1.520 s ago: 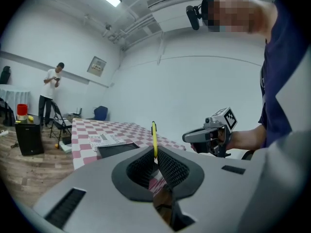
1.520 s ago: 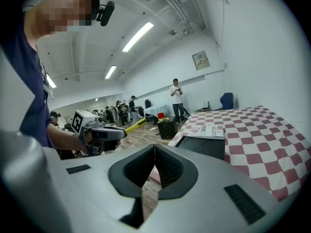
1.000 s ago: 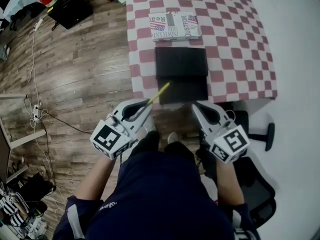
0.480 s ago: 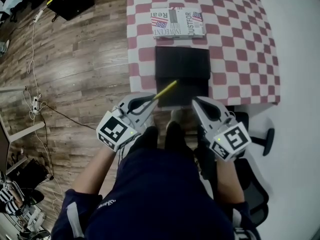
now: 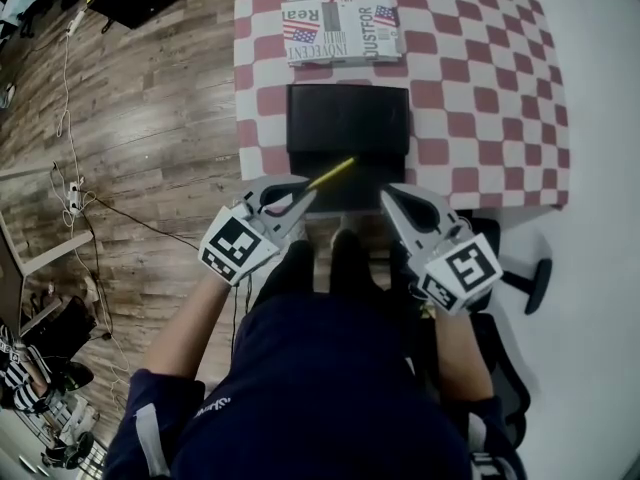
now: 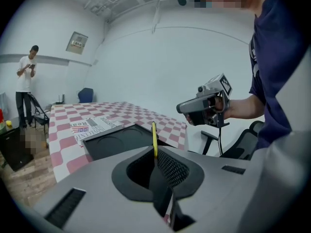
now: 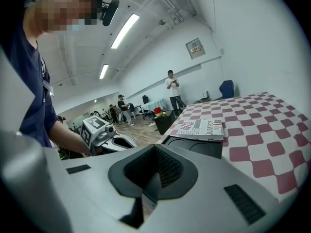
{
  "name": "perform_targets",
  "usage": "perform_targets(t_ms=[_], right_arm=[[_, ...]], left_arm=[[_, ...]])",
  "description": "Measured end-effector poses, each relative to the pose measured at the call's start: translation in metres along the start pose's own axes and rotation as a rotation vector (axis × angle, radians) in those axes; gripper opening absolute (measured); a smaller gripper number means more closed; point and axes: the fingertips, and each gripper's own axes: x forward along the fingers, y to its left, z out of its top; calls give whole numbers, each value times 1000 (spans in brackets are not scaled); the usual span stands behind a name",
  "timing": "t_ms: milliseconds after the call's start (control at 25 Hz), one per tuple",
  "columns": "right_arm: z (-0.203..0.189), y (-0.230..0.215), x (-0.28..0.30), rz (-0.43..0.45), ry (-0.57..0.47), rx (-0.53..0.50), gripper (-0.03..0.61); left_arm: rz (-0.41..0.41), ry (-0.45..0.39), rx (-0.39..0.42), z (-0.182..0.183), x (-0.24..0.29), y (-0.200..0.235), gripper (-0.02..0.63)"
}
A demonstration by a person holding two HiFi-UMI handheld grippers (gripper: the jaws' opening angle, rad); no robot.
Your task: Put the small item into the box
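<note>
Left gripper view shows your left gripper [image 6: 155,156] pinched shut on a thin yellow stick, pencil-like [image 6: 154,139]. The stick stands straight up out of the jaws, its free end toward the flat black box with round recesses [image 6: 114,141].

In the head view you hold that gripper [image 5: 301,196] off the near edge of the table. The stick [image 5: 332,173] slants up and to the right, so its far tip lies over the box's near part [image 5: 348,128]; it is not in the box yet.

Your right gripper [image 5: 389,197] sits just beside the box's near right corner. Its own view shows the jaws [image 7: 155,148] closed together with nothing between them.

Just past the far edge of the box lies a folded packet in newspaper print [image 5: 340,30]. Both rest on the red-and-white checked tablecloth [image 5: 480,58]. Wooden plank floor [image 5: 130,118] runs along your left, and a black office chair [image 5: 522,268] stands at your right.
</note>
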Motion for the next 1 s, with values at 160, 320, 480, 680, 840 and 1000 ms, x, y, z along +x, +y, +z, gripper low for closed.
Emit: perform_targets(t_ms=[160,320,480,680,840,1000], right_arm=[[-4,-17,-8,-2,-3,14,16],[-16,-34,-14,-17,14,39,17],[-30,-49,-20,-31,20,69,17],[-45,-63,-29,-54,30,96,17],[-51,-71,-34,-68,33,112,17],[-56,-76,-34,-78,36,97,17]], left_arm=[[-21,56,27,-10,25,-1,46],[-48,117,26,-24,49,-1,46],[-62,197,73,-41,72,-4,46],[-68,300,93,-57,95,-4,46],[-65,394,133,-68,107,-4,46],[-62,475,170,-77,119,-6,46]])
